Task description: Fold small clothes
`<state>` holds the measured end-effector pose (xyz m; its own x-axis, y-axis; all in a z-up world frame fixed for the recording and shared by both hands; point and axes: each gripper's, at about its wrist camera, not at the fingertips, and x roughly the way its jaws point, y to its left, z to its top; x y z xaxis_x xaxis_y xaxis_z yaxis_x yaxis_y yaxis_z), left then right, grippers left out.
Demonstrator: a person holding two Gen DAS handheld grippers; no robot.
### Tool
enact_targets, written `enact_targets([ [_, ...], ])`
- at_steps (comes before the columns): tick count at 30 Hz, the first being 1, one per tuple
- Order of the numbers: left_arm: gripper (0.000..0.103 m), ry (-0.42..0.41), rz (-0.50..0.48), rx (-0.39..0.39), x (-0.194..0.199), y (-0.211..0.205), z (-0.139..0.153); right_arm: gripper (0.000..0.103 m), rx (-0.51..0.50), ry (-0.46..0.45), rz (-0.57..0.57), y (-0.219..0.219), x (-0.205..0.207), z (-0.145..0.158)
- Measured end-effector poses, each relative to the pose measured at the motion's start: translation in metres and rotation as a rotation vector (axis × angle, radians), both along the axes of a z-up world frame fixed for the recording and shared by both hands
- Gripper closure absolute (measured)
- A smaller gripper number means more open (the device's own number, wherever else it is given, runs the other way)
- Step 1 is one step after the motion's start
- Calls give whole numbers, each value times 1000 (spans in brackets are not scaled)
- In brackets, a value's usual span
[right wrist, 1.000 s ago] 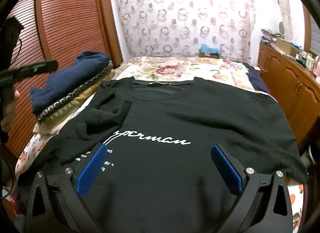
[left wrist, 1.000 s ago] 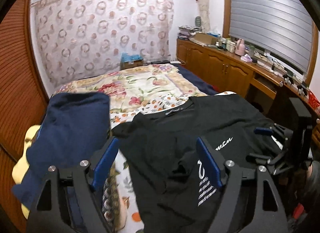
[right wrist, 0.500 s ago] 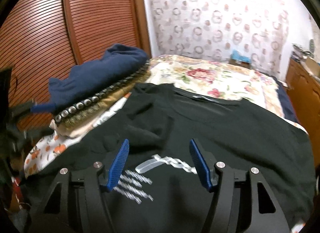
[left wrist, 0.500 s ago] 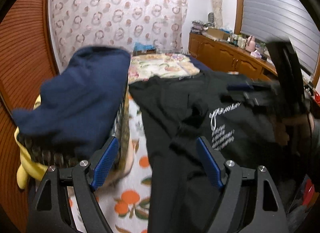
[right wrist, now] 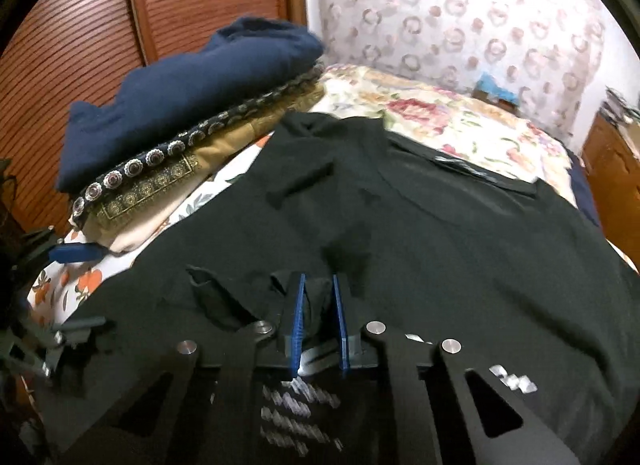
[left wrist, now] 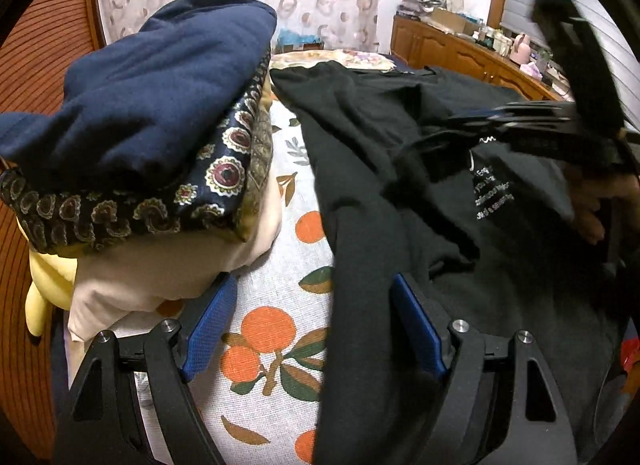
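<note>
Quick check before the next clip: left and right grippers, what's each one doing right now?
Left gripper: open, holding nothing; the black T-shirt edge lies between its fingers.
Right gripper: jaws closing on a pinched fold of the black T-shirt.

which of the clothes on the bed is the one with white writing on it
The black t-shirt, spread flat on the bed, with white lettering on its front. The others sit folded in a pile beside it: a plain navy garment on top, then a paisley-patterned one, neither showing any lettering.

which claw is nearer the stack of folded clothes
Left. The left claw hangs open right beside the stack, over the shirt's edge. The right claw is closing on shirt fabric farther off.
</note>
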<state>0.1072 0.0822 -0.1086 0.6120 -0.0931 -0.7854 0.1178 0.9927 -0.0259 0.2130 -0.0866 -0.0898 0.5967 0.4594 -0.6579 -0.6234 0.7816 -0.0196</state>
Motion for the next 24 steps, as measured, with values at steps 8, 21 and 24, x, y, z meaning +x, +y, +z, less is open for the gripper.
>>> enact_targets([
  [8, 16, 2, 8, 0, 4, 3, -4, 90, 1, -74, -169, -55, -23, 3],
  [21, 11, 6, 16, 1, 7, 6, -5, 48, 79, -84, -121, 15, -42, -1],
  [24, 11, 6, 16, 1, 7, 5, -5, 48, 98, -70, -30, 50, -50, -8],
])
